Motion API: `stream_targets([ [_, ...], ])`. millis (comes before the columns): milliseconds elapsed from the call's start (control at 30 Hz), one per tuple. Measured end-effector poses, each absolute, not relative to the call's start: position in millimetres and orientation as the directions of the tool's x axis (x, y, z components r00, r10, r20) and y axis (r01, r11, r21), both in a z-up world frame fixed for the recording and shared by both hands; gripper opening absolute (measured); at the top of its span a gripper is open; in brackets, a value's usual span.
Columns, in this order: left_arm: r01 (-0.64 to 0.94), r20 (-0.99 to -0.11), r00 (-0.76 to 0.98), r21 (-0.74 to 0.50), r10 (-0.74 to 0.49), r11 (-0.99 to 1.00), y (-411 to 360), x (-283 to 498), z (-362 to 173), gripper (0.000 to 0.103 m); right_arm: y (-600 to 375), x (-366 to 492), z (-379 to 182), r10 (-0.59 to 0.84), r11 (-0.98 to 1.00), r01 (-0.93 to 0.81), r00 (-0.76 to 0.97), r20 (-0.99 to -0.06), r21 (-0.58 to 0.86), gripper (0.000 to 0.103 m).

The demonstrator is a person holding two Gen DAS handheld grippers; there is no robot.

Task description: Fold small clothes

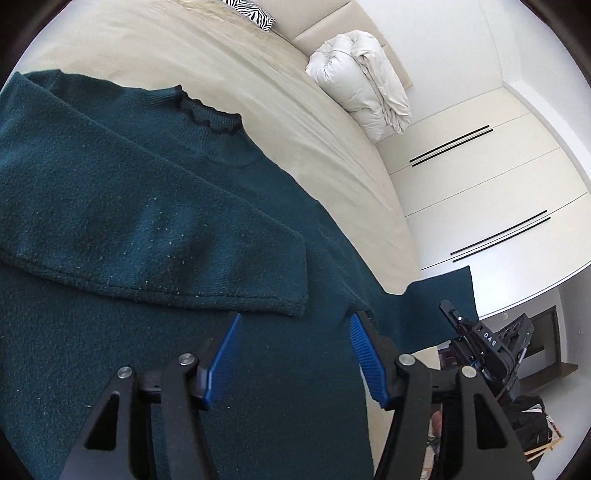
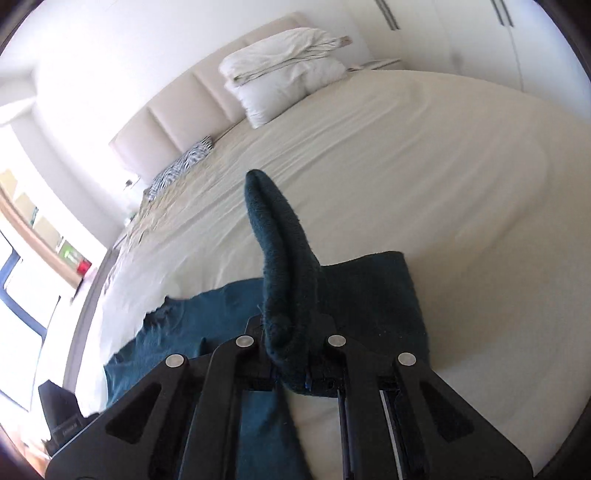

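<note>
A dark teal knit sweater lies flat on the beige bed sheet, collar toward the headboard, with one sleeve folded across its body. My left gripper hovers just above the sweater near that sleeve's cuff, blue pads wide apart and empty. My right gripper shows at the right of the left wrist view, holding up the other sleeve. In the right wrist view my right gripper is shut on that sleeve's cuff, which sticks up from between the fingers.
A folded white duvet sits at the head of the bed by the padded headboard. A zebra-print pillow lies beside it. White wardrobe doors stand past the bed's right edge. Dark bags lie on the floor.
</note>
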State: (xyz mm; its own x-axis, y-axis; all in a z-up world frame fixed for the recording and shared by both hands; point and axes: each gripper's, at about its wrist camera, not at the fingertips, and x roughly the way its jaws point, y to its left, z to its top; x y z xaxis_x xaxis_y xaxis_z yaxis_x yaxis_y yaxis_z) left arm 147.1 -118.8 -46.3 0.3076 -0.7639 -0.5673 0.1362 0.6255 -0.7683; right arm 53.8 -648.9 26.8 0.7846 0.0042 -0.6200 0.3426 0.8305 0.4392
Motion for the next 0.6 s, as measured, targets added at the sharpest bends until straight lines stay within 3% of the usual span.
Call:
stream_targets([
  [133,0.094,-0.509,0.248,-0.834,-0.824,0.544,-130,155,-52,0.068,-552,77,19,0.014,0.947,0.202,0.751,-0.66,0.249,0.008],
  [233,0.093,-0.475,0.209,-0.861,-0.855,0.501,-143,160,-50,0.072,-516,84,-1,0.037,0.961,0.167,0.712,-0.701,0.221,0.008],
  [300,0.102,-0.488,0.198,-0.852,-0.85,0.514,-150,163,-48,0.081,-499,80,-13,0.04,0.967,0.156,0.692,-0.72,0.203,0.008],
  [600,0.14,-0.563,0.096,-0.809,-0.821,0.571,-180,178,-37,0.084,-453,48,-31,-0.058,0.994,0.106,0.693,-0.718,0.021,0.008],
])
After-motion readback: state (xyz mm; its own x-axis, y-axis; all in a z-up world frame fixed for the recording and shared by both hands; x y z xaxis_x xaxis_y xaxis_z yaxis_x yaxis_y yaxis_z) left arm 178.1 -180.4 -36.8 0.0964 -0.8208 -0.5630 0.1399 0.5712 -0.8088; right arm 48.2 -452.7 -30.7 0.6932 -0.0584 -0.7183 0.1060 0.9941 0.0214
